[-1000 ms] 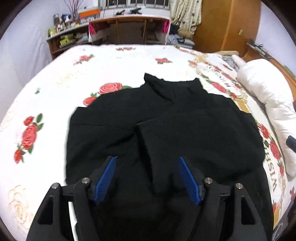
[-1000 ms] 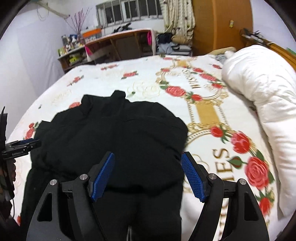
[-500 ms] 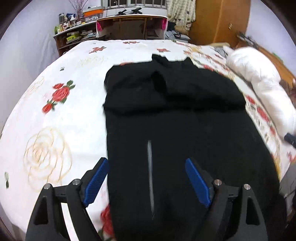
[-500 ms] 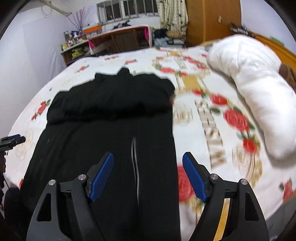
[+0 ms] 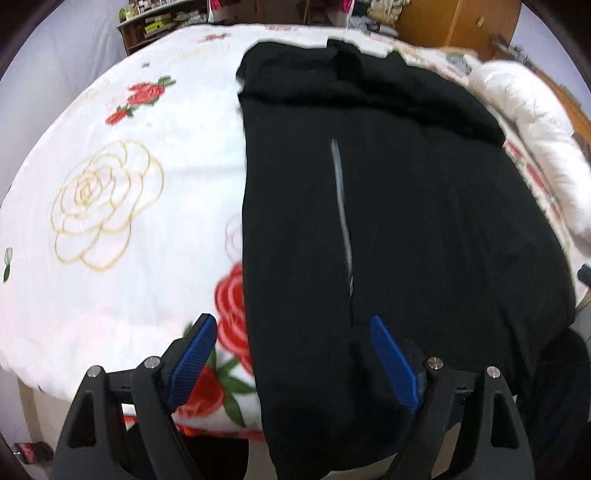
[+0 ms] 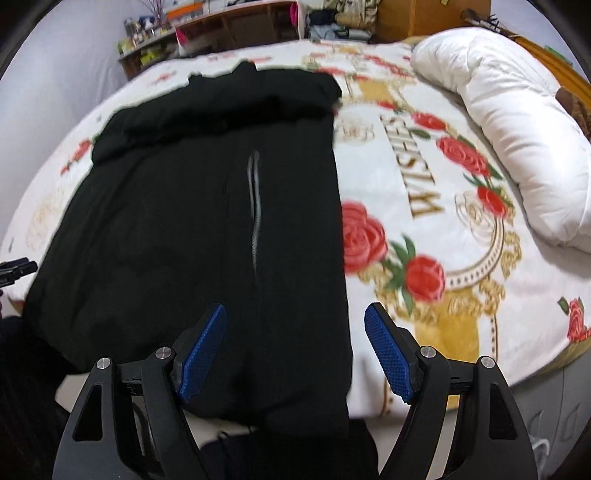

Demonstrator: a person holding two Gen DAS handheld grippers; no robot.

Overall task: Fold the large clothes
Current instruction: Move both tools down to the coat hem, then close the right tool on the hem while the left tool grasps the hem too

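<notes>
A large black garment (image 5: 388, 206) lies flat on the rose-patterned bed, its sleeves folded across the far end and a grey zip line (image 5: 341, 206) down its middle. Its near hem hangs over the bed's front edge. My left gripper (image 5: 291, 350) is open above the garment's near left corner, touching nothing. In the right wrist view the same garment (image 6: 199, 221) fills the left half. My right gripper (image 6: 295, 343) is open above the near right corner, one finger over fabric, the other over the bedspread.
The white bedspread (image 5: 110, 206) with red and gold roses covers the bed. A rolled white duvet (image 6: 517, 122) lies along the right side. A desk and cluttered shelves (image 6: 229, 26) stand behind the bed, a wooden wardrobe (image 6: 417, 14) beside them.
Both grippers have pulled back from over the garment's middle to the bed's near edge. The lower garment with its zip line has come into view. Both stayed open.
</notes>
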